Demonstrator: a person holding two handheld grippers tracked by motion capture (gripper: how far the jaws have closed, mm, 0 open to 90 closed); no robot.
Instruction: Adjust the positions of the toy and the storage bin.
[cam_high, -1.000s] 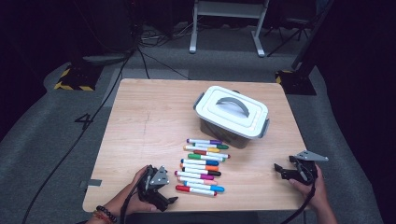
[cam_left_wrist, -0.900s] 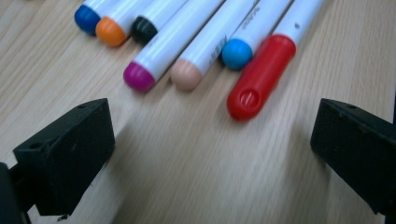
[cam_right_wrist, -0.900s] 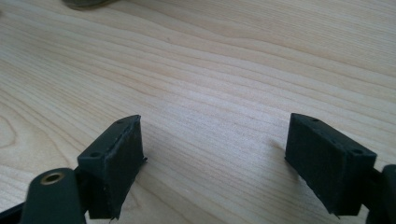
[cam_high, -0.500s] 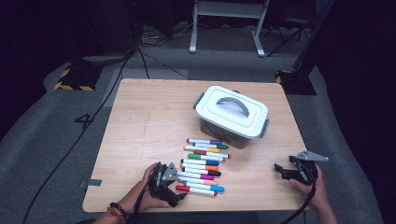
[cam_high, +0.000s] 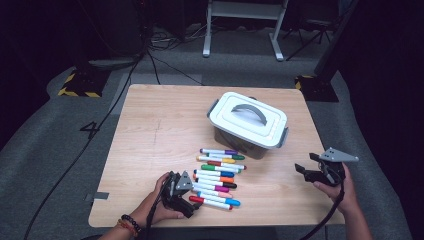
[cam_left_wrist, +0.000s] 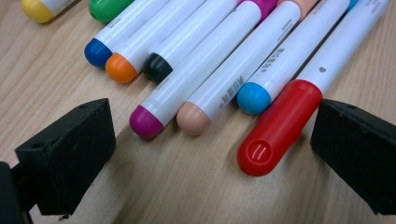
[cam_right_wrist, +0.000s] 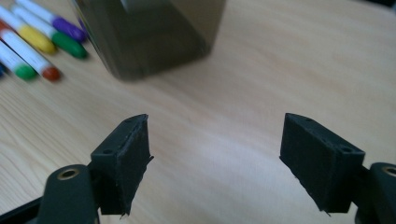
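Near the table's (cam_high: 150, 125) front edge, the left gripper (cam_left_wrist: 210, 154) stands wide around the red-capped marker's (cam_left_wrist: 280, 126) cap; centre it before squeezing. The right gripper (cam_right_wrist: 215, 163), wide and empty, has just narrowed slightly.

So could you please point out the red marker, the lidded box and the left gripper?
red marker (cam_left_wrist: 279, 126), left gripper view, on its red cap
lidded box (cam_high: 247, 120), high view, on its white lid
left gripper (cam_left_wrist: 210, 158), left gripper view, midway between its fingertips
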